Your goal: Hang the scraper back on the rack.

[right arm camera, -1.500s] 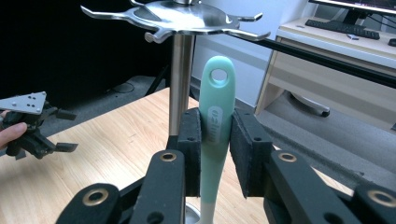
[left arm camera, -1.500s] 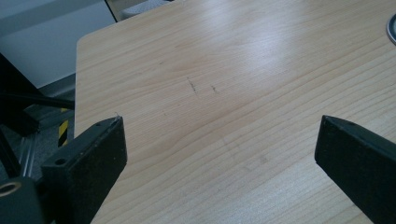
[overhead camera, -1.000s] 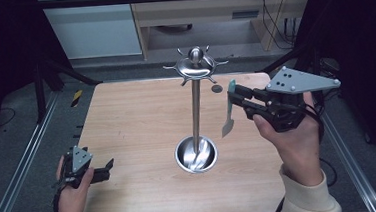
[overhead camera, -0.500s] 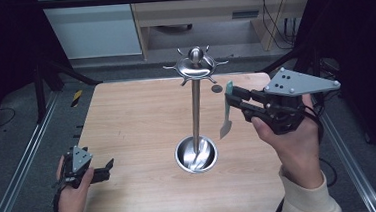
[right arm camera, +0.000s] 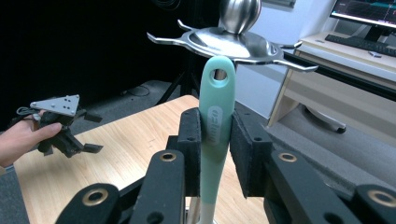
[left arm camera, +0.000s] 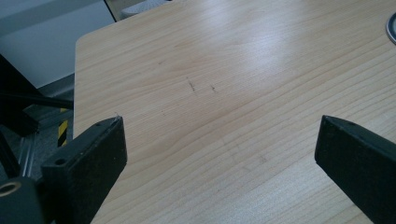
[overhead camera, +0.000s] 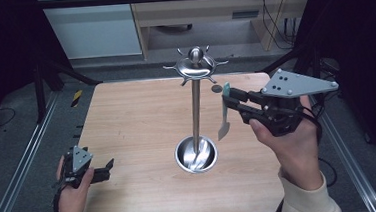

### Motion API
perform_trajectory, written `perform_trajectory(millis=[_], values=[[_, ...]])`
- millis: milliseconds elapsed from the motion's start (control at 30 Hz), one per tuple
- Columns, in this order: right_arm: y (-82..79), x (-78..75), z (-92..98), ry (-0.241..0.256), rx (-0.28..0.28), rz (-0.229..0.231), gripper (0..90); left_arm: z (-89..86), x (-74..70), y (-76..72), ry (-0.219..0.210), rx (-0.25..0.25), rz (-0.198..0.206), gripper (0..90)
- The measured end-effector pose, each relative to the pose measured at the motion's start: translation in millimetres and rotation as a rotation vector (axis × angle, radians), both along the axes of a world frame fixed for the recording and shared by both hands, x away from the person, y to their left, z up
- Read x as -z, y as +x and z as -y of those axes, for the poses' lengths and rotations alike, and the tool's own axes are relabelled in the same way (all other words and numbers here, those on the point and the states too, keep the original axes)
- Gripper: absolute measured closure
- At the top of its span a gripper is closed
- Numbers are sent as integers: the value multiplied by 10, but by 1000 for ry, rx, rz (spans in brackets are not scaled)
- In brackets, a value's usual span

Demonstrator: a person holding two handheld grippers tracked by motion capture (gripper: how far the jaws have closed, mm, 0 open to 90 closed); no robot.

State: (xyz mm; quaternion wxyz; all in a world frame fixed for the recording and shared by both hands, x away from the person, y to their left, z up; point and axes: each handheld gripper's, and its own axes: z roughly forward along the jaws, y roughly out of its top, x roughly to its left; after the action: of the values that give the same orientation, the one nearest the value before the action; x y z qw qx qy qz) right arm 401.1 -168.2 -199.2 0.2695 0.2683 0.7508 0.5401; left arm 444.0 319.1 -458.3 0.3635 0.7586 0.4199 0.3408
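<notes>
Teal-handled utensil (right arm camera: 216,126), clamped upright between the jaws of the right gripper (overhead camera: 233,105), hanging hole at the top of the handle, pale blade end pointing down. Held in the air just right of the steel rack (overhead camera: 196,108), handle top a little below the rack's crown of hooks (right arm camera: 233,44) and not yet on any of them. Step in hand, by the look of it: hanging the utensil on the rack. Next move, as a judgement: a small lift, then the hole lined up with one hook tip and slid over it, jaws loosened only once the handle hangs. Hole small, hook thin; a miss likely to knock the rack. Far from the rack, at the near left edge of the surface (overhead camera: 137,119), left gripper (overhead camera: 103,171) low, jaws spread wide, nothing between them.
</notes>
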Motion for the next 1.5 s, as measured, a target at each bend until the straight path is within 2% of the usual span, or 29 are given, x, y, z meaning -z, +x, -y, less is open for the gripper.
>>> perform_trajectory(millis=[467, 1167, 1500], values=[[150, 17, -81, 12, -5, -20, 744, 8, 7, 4, 4, 2, -4, 21], [194, 31, -158, -9, 0, -44, 744, 9, 7, 4, 5, 4, -4, 21], [253, 70, -199, 10, 7, -49, 744, 9, 8, 4, 6, 4, -5, 21]])
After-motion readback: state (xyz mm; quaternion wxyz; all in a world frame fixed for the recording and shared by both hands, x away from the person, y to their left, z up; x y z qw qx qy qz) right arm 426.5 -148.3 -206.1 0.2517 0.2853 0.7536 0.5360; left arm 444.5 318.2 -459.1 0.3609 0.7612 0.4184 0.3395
